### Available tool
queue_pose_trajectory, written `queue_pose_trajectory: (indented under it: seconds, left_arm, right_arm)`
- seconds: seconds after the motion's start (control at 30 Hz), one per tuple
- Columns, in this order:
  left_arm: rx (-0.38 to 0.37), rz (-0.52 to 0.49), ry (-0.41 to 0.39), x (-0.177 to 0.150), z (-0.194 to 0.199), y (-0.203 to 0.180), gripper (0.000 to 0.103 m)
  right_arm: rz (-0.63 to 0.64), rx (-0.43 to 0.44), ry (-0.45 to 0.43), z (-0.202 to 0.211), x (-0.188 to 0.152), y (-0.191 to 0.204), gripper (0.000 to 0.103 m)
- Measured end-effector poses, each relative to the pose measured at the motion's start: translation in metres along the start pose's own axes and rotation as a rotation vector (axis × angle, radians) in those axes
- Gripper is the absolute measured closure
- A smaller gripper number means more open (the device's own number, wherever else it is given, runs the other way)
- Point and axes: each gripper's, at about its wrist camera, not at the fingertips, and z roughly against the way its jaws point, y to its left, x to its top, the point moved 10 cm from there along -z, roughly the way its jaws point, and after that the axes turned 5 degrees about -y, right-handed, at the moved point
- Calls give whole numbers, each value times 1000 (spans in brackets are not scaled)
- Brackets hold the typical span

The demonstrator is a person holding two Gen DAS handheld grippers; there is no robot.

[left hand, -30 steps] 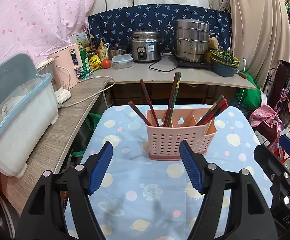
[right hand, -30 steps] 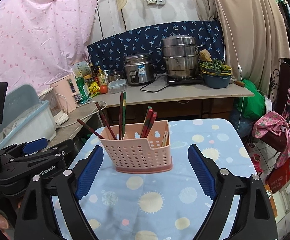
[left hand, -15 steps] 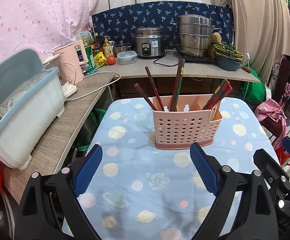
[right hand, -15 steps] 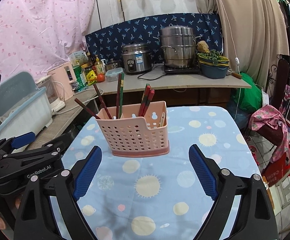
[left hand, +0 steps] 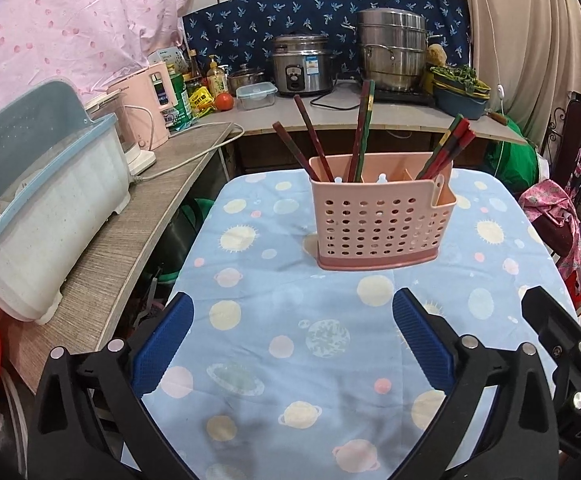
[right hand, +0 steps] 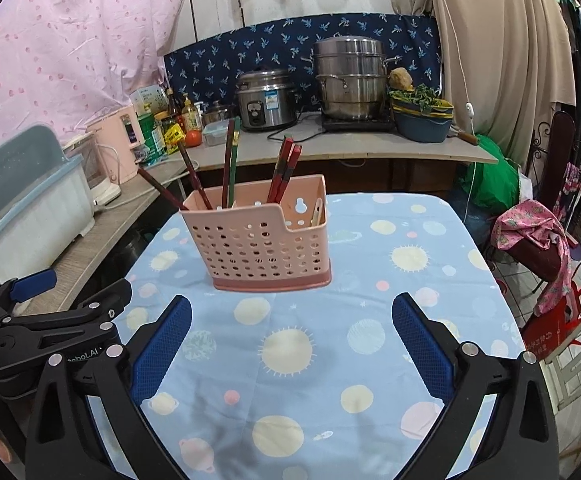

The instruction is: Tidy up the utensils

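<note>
A pink perforated utensil basket [left hand: 378,220] stands on the blue planet-print tablecloth [left hand: 330,340]; it also shows in the right wrist view [right hand: 266,244]. Dark red and green chopsticks [left hand: 360,132] lean in its left compartment, and a bundle of chopsticks [left hand: 448,144] leans in its right one. In the right wrist view the chopsticks [right hand: 230,164] stand upright in the basket. My left gripper [left hand: 290,344] is open and empty, in front of the basket. My right gripper [right hand: 290,344] is open and empty, also short of it.
A grey counter [left hand: 122,240] runs along the left with a white and blue dish rack [left hand: 42,208] and a pink kettle [left hand: 150,108]. The back counter holds a rice cooker [left hand: 302,66] and a steel steamer pot [left hand: 394,54]. A chair with pink cloth [right hand: 538,240] stands at right.
Both grippers have pulled back and risen from the basket, which now looks smaller and farther off. The left gripper's jaws have opened wider.
</note>
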Motion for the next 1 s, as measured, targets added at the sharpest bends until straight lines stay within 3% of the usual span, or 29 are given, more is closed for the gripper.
queue_pose_trajectory:
  seconds: [1.0]
  left_arm:
    - [13, -11, 60, -26, -18, -3, 7]
  right_arm:
    - [9, -17, 33, -12, -20, 1, 6]
